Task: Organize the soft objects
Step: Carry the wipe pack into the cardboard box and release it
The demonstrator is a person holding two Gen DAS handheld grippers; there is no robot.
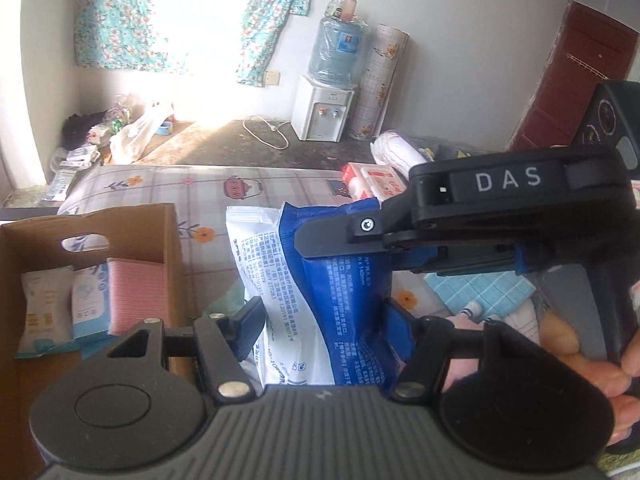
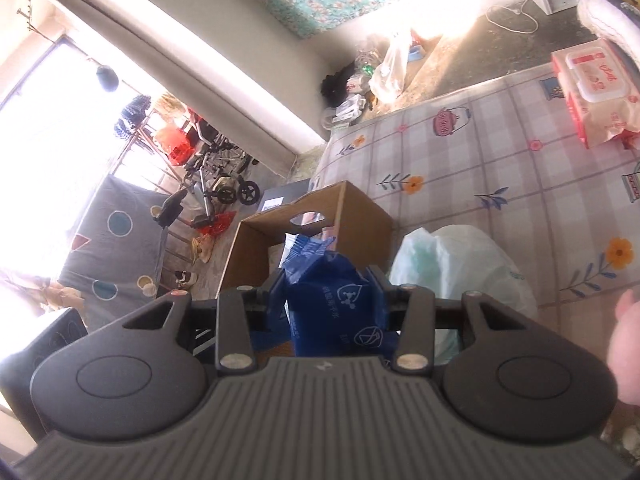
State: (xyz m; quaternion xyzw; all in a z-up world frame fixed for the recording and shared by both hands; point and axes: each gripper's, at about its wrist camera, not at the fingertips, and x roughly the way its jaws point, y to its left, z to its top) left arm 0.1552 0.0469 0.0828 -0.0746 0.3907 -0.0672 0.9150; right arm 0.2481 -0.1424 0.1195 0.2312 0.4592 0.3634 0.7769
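The left wrist view shows both tools on one blue and white tissue pack [image 1: 316,288]: the left gripper [image 1: 324,320] has it between its fingers, roughly half open, with both pads against the pack's sides, and the right gripper [image 1: 344,248] reaches in from the right, its black finger laid across the pack's upper blue corner. That view also looks down into the cardboard box [image 1: 24,240] at the left, where two white wipe packs [image 1: 48,308] and a pink folded cloth [image 1: 138,294] stand side by side. The right wrist view gives none of the box's contents; it shows the right gripper [image 2: 334,292] from behind, narrowly set and pinching the crumpled blue end of the pack [image 2: 336,300], with the box [image 2: 360,216] just beyond the fingertips and a translucent bag of pale soft items [image 2: 460,264] just beside the pack on the right. A hand [image 2: 628,340] shows at the right edge there. Everything sits on a bed covered with a checked sheet printed with flowers and teapots [image 2: 480,152]; a red and white wipes pack [image 2: 596,92] lies at its far side. Beyond the bed the left view shows a dark floor, a water dispenser with a blue bottle [image 1: 324,108], a floral curtain [image 1: 120,16] over a bright window and a red-brown door [image 1: 576,76]. The right view alone takes in a bright balcony with a stroller [image 2: 216,176].
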